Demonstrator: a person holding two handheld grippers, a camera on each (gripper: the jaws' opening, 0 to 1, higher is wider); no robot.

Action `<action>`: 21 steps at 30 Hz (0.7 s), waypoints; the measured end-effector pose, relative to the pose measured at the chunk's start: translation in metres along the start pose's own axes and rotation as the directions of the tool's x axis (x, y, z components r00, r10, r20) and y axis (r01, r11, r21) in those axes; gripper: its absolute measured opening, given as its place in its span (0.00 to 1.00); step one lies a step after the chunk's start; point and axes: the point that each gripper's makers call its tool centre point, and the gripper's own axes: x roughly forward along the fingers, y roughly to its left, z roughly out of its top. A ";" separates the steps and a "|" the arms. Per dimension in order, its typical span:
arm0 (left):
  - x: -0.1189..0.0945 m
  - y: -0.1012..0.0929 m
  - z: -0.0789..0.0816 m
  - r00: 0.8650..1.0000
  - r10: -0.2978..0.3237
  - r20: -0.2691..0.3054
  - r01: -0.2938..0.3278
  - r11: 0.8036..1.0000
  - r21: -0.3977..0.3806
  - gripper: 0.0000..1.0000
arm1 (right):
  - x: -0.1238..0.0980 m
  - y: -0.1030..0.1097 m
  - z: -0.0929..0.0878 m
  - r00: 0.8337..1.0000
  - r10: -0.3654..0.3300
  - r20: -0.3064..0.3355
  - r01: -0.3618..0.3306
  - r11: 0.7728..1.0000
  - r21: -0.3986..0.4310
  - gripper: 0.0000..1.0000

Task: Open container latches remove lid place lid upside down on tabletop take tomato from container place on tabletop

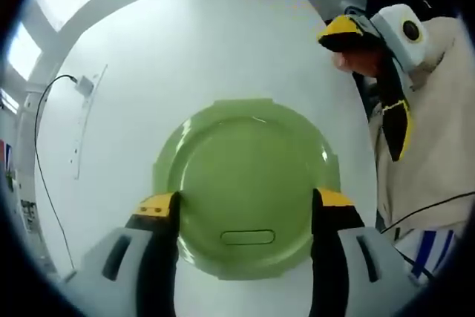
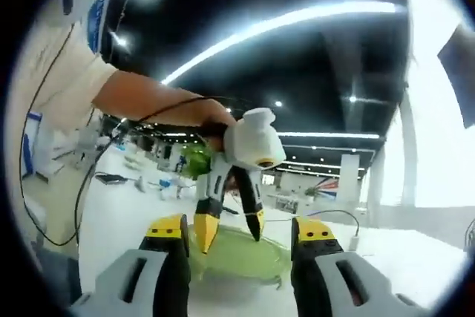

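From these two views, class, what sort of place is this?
Probably a large indoor hall or exhibition-style workspace: long ceiling light strips, a pillar and more tables stretch behind the white table, where the green lid lies.

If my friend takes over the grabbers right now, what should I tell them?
Left tool: open, jaws either side of the green lid.
Right tool: open, holding nothing.
Done: the lid lies flat on the white table; which way up, I cannot tell.
Left: take the tomato out of the container and set it on the table.
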 end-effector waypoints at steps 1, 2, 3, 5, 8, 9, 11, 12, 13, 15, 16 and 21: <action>0.000 0.000 0.000 1.000 0.000 0.000 0.000 1.000 0.000 0.64 | 0.000 0.002 0.001 1.000 0.011 0.005 -0.011 1.000 -0.008 0.49; 0.000 0.000 0.000 1.000 0.000 -0.001 0.000 1.000 -0.001 0.64 | 0.000 0.006 0.002 1.000 0.028 0.014 -0.028 0.999 -0.018 0.49; 0.000 0.000 0.000 1.000 0.000 -0.003 0.000 1.000 0.000 0.64 | 0.001 0.009 0.003 0.999 0.044 0.013 -0.044 0.998 -0.055 0.49; 0.000 0.000 0.000 1.000 0.000 -0.007 0.000 1.000 0.000 0.64 | 0.001 0.014 0.004 0.998 0.067 0.014 -0.064 0.988 -0.142 0.49; 0.000 0.000 0.000 1.000 0.000 -0.013 0.000 1.000 0.000 0.64 | 0.001 0.029 0.006 0.992 0.123 0.028 -0.113 0.966 -0.234 0.50; 0.000 0.000 0.000 1.000 0.001 -0.014 -0.001 1.000 -0.001 0.64 | 0.001 0.032 0.005 0.990 0.139 0.026 -0.128 0.961 -0.244 0.50; 0.000 0.000 0.000 1.000 0.002 -0.015 -0.002 1.000 -0.004 0.64 | 0.001 0.036 0.002 0.988 0.154 0.016 -0.142 0.943 -0.302 0.50; 0.000 0.000 0.000 1.000 0.002 -0.014 -0.002 1.000 -0.005 0.64 | 0.001 0.039 -0.001 0.986 0.168 0.007 -0.157 0.932 -0.326 0.50; 0.000 0.000 0.000 1.000 0.002 -0.013 -0.002 1.000 -0.006 0.64 | 0.001 0.041 -0.002 0.984 0.176 0.006 -0.163 0.925 -0.344 0.50; 0.000 0.000 0.000 1.000 0.003 -0.010 -0.003 1.000 -0.007 0.64 | 0.001 0.045 -0.005 0.981 0.195 0.002 -0.181 0.912 -0.368 0.50; 0.000 0.000 0.000 1.000 0.003 -0.010 -0.003 1.000 -0.008 0.64 | 0.000 0.047 -0.006 0.978 0.209 -0.007 -0.194 0.895 -0.402 0.50; 0.001 0.000 0.000 1.000 0.003 -0.010 -0.003 1.000 -0.009 0.64 | 0.002 0.061 -0.014 0.961 0.275 -0.030 -0.250 0.819 -0.516 0.50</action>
